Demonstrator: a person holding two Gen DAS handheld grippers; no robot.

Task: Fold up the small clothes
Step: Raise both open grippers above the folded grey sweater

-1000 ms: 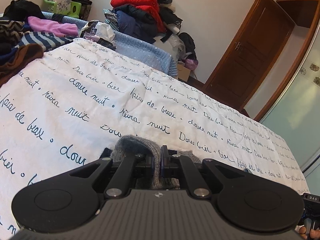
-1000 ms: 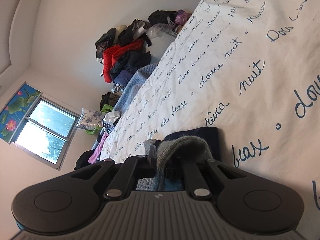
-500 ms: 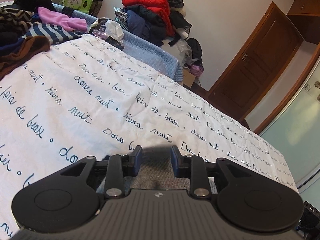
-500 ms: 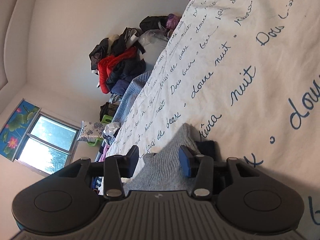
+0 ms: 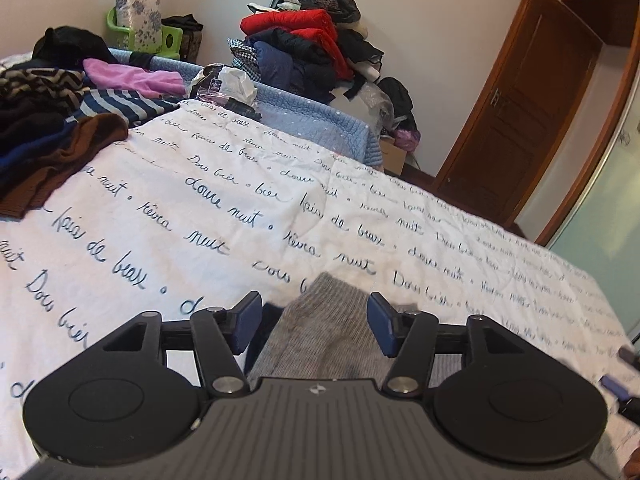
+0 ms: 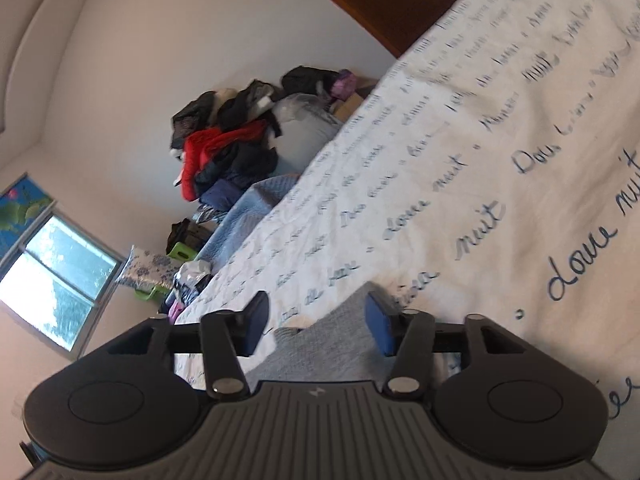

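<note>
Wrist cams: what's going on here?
A person with a claw in each hand is folding a small grey knit garment on a bed with a script-printed white cover. Both the left claw and right claw are opening, pads clear of the fabric, which lies flat on the cover between the jaws. Unfolded clothes are heaped at the far left of the bed.

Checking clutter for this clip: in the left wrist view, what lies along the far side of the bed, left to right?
Brown knitted garment → pink garment → crumpled white plastic bag → pile topped by a red jacket → brown wooden door.
</note>
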